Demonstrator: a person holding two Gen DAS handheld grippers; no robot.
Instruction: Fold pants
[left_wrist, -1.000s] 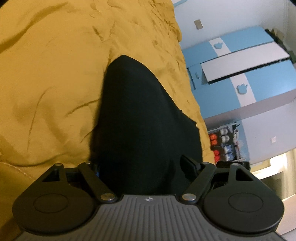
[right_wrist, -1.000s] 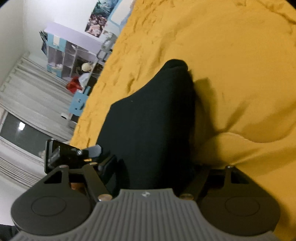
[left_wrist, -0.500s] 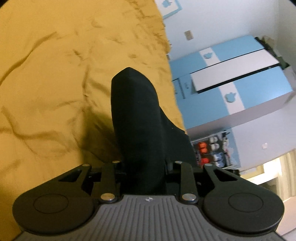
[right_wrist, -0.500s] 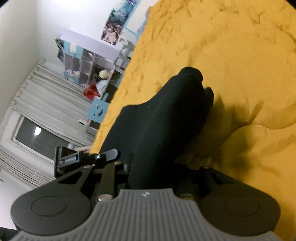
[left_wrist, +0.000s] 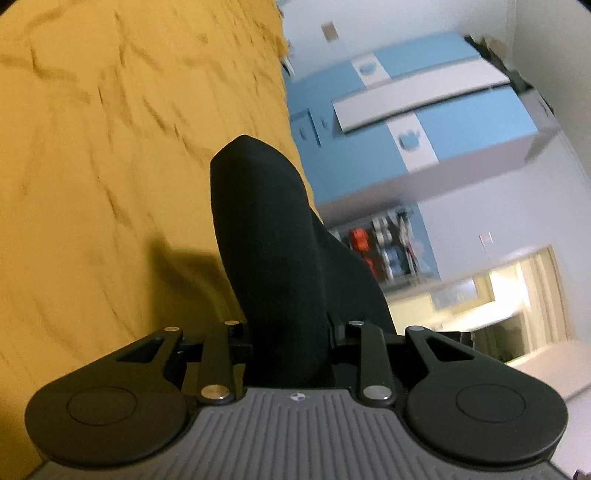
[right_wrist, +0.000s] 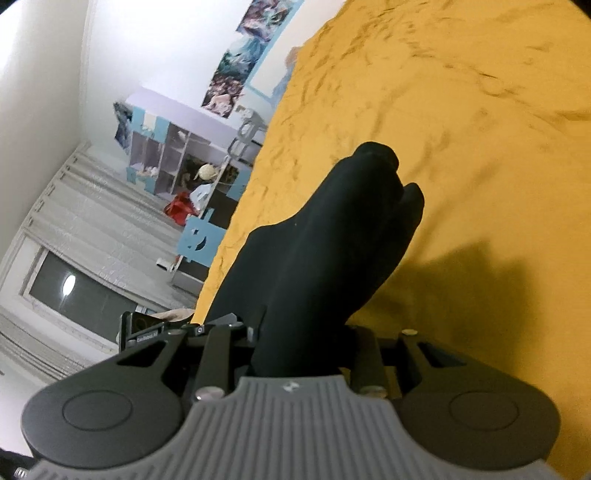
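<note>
Black fabric fills the middle of both wrist views: the pants (left_wrist: 273, 258) run forward from between the jaws of our left gripper (left_wrist: 290, 339), which is clenched on a bunched fold of them. Our right gripper (right_wrist: 303, 343) likewise grips the pants (right_wrist: 325, 240), its jaws pressed against the cloth on either side. Ahead of each gripper the fabric rises in a rounded hump, lifted off the mustard-yellow bedspread (left_wrist: 110, 166), on which it throws a dark shadow (right_wrist: 480, 288). Beyond the left gripper, to its right, we see a blue and white wardrobe (left_wrist: 424, 110), blurred. To the left of the right gripper we see a shelf unit (right_wrist: 173, 155), wall posters (right_wrist: 243, 55) and grey curtains (right_wrist: 74, 206).
</note>
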